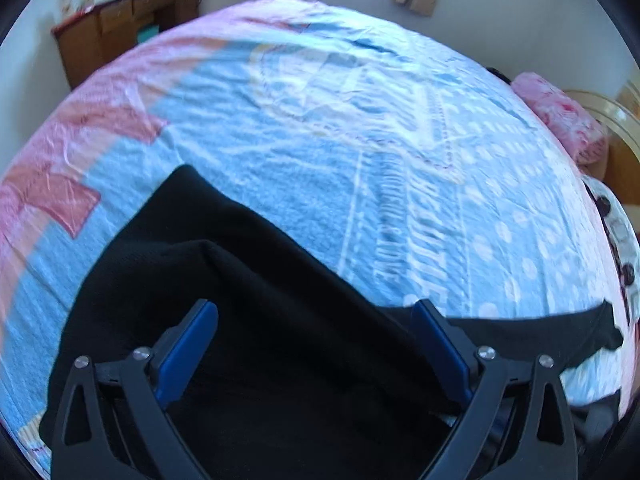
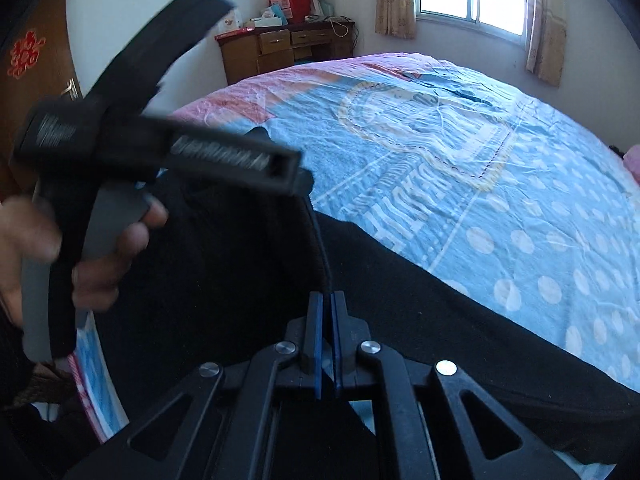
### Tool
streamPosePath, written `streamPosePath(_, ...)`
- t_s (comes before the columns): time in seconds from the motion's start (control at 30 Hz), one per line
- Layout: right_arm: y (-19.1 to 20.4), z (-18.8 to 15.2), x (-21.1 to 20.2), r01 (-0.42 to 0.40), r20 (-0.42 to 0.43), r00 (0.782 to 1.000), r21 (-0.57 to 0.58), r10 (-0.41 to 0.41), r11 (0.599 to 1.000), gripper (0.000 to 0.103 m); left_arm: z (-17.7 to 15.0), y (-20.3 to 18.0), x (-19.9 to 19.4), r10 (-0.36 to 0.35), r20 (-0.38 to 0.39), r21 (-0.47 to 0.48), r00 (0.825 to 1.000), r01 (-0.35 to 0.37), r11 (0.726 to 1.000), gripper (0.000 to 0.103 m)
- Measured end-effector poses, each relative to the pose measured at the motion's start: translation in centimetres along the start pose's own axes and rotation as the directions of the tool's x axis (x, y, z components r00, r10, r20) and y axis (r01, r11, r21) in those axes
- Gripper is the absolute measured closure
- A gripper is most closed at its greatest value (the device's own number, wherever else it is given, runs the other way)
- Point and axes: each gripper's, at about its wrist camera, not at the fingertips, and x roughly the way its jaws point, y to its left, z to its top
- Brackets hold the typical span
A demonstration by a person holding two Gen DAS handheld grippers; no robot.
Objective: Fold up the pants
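Left wrist view
- Left gripper (image 1: 314, 320): spread wide, blue pads apart, nothing pinched, black cloth beneath.
- Black pants (image 1: 240, 280): spread over the near part of the bed, a raised fold running across between the fingers, one strip trailing off to the right.
- Blue patterned bedspread (image 1: 360, 160): wrinkled, bare beyond the pants.
- Risk: likely a miss on the fold if closed here; cloth dark and blurred, edge hard to pick out, so a bite on one layer only or on the bedspread as well.

Right wrist view
- Right gripper (image 2: 327, 300): pressed together, pinching a thin edge of the black pants (image 2: 440, 312), cloth rising from the pads.
- Left gripper (image 2: 160, 152): at the left, blurred, held by a hand (image 2: 60, 248), just above the pants.
- Risk: thin edge possibly sliding out of the pads under a fast pull; the weight of the hanging cloth would cause it.
- Risk: fold landing crooked if only one corner gets carried; second corner not yet gripped.
- Risk: the two tools close together, a knock possible.
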Motion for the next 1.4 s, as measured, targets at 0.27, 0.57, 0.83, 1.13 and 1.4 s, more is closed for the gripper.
streamPosePath(0.27,2.5,-1.6,-0.8,0.018,0.028,0.999,-0.110,-0.015,0.994,0.099,0.4,0.6,3.0,0.087,-0.083,-0.013,0.993,-0.088,0.996,0.003)
streamPosePath(0.57,2.0,-3.1,-0.5,0.021,0.028,0.999,-0.051,-0.020,0.998,0.099,-0.1,3.4,1.1,0.069,0.037,-0.107,0.997,-0.064,0.992,0.059)
streamPosePath(0.83,-5.5,-4.1,-6.4,-0.107,0.275,0.961,0.451,-0.024,0.886,0.098,-2.5,7.7,-5.2,-0.091,0.307,-0.244,0.947,0.171,0.955,0.073)
streamPosePath(1.13,-24.9,-13.6,-20.8,-0.002,0.246,0.856,0.881,-0.454,0.474,0.025,-3.4,6.7,-4.9,-0.079,0.267,-0.191,0.961,0.133,0.972,0.073)
streamPosePath(1.4,-36.7,-16.1,-19.9,0.226,-0.092,0.904,0.932,-0.417,0.284,0.025,-3.7,7.9,-5.2,-0.019,0.253,-0.222,0.967,0.077,0.972,0.047)
